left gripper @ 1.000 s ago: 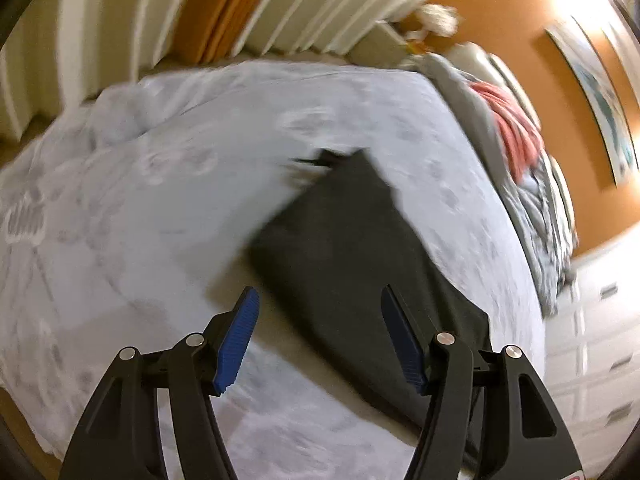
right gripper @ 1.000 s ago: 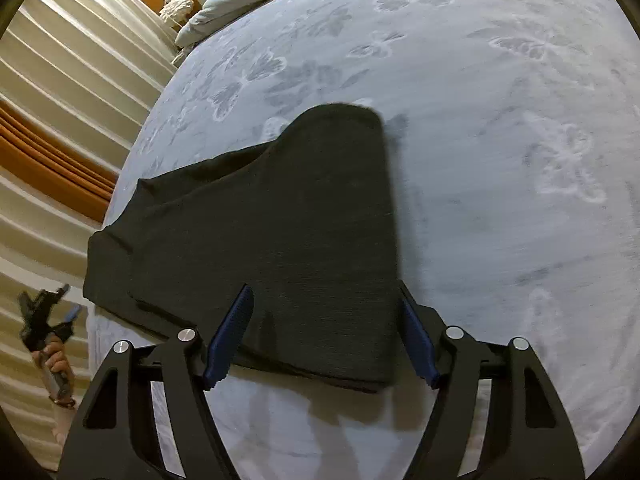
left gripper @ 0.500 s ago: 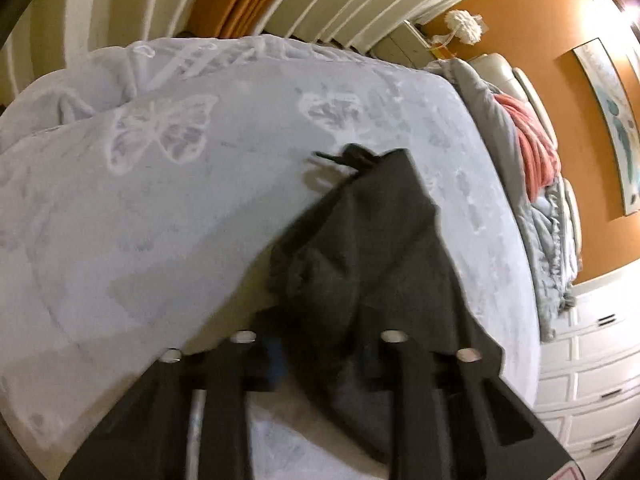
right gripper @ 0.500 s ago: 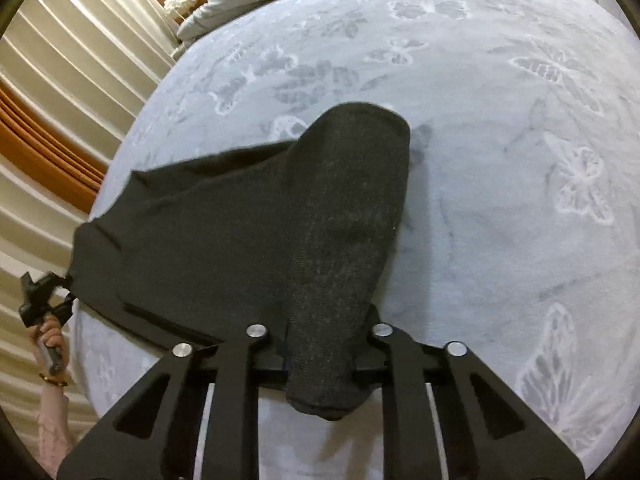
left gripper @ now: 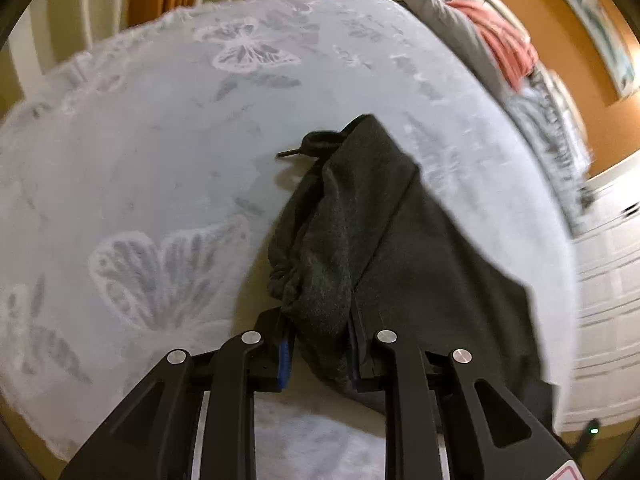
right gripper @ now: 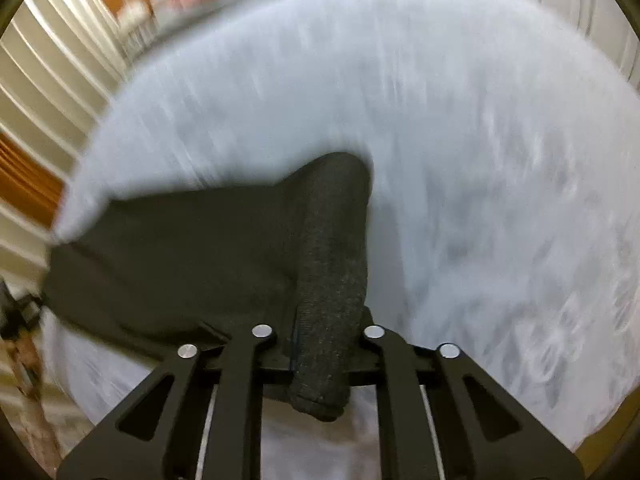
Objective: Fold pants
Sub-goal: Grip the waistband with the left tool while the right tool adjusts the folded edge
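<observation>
- Now you are pinching the dark grey pants (left gripper: 400, 240) with both grippers while they are lying on the pale butterfly-print bedspread (left gripper: 160, 140).
- Your left gripper (left gripper: 320, 356) is pressing its blue-padded jaws onto a bunched, gathered edge of the pants; fabric is filling the narrow gap between them.
- A drawstring (left gripper: 308, 146) is trailing off the far end of the pants onto the bedspread.
- Your right gripper (right gripper: 320, 356) is clamping a rolled fold of the pants, and the cloth's end is hanging out toward the camera below the jaws; those jaws are easing apart slightly with the fabric between them.
- In the right wrist view the rest of the pants (right gripper: 180, 248) is spreading flat to the left of that fold, and the bedspread (right gripper: 480, 160) is streaking with blur.
- Beyond the pants, at the far edge of the bedspread, a grey quilt (left gripper: 460, 28) and a coral blanket (left gripper: 500, 44) are lying piled together.
- White drawers (left gripper: 608, 272) are standing to the right of the bedspread.
</observation>
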A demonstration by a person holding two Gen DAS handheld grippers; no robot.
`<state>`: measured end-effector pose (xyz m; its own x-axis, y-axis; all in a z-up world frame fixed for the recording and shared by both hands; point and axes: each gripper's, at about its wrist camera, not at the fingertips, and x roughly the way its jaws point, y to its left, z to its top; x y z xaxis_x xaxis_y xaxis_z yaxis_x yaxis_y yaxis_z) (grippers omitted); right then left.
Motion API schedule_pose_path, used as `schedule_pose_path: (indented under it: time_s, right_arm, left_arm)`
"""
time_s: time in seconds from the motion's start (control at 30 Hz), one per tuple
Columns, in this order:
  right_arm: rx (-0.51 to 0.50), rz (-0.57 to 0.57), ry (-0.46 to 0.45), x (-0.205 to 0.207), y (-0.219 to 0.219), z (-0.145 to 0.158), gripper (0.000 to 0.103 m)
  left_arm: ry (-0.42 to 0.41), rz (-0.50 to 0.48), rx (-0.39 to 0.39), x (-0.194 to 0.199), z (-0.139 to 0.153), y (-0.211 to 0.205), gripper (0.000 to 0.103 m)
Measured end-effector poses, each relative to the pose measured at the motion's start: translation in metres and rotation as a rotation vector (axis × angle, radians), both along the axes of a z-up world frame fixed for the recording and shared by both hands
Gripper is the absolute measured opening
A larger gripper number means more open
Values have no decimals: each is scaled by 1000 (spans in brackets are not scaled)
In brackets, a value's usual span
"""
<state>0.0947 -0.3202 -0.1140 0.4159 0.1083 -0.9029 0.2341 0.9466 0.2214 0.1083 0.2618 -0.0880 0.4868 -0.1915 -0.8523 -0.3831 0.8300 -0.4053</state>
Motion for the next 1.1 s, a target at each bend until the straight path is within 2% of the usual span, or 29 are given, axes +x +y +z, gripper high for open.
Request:
schedule_pose_path:
  time_s: [0.03,0.07,0.1,0.13,0.2,0.23,0.3,0.37,0.4,0.53,0.6,0.63,0.67,0.7,0.73,0.77,0.87,0.97,1.03,1.07,1.1]
  right_arm:
    - [-58,-20,33,0,2,-8,31]
    - [-107,-39,17,-2,5,-4,38]
    - [-163,-54,-27,-6,10,5,39]
    - [-249,-41,-112,-13,23,23,43]
    - [-359,31,-273,-25,55,54,77]
    - [-357,70,-339,-30,72,63,78]
    - [-296,167,-371,-28,101,65,75]
    - [-226,277,-338,-17,141,52,64]
    - [-209,343,-300,-9,166,40,63]
    - [-236,451,-226,9,223,9,60]
    - [-276,465,-184,17,242,-6,60]
    - [-301,462,-165,19,244,-12,56]
    - [-316,459,-144,26,247,-19,41]
    - [-304,453,-130,37,250,-23,19]
    - [-293,432,-135,41,246,-19,10]
    - [-301,408,-147,43,243,-7,10]
    - [-191,328,-314,38,217,53,10]
    - [-116,335,-423,31,214,86,12]
    - [-78,366,-378,42,226,71,21]
    - [-68,400,-303,53,235,47,38]
    - [-75,431,-218,60,245,25,45]
  left_arm:
    - [2,12,7,-1,1,-1,19]
    - [0,26,-5,-3,3,-1,20]
    - [-1,31,-11,-4,5,0,23]
    - [1,43,-18,-6,6,2,25]
    - [8,70,-41,-7,2,9,31]
    - [15,87,-61,-8,-1,11,31]
    - [21,100,-79,-12,-6,12,32]
    - [23,110,-93,-11,-8,14,32]
    - [21,113,-99,-11,-9,14,33]
    - [14,105,-118,-11,-9,16,39]
    - [12,93,-116,-10,-10,16,40]
    - [10,86,-117,-10,-11,17,40]
    - [7,79,-120,-10,-11,17,41]
    - [7,72,-120,-9,-11,17,41]
    - [6,61,-122,-9,-10,17,41]
    - [4,54,-127,-9,-10,18,41]
    - [-1,37,-144,-11,-12,21,41]
    - [-3,27,-140,-10,-13,21,41]
    - [-3,25,-122,-10,-12,19,41]
    - [-3,24,-114,-10,-12,18,43]
    - [-3,22,-106,-10,-11,16,44]
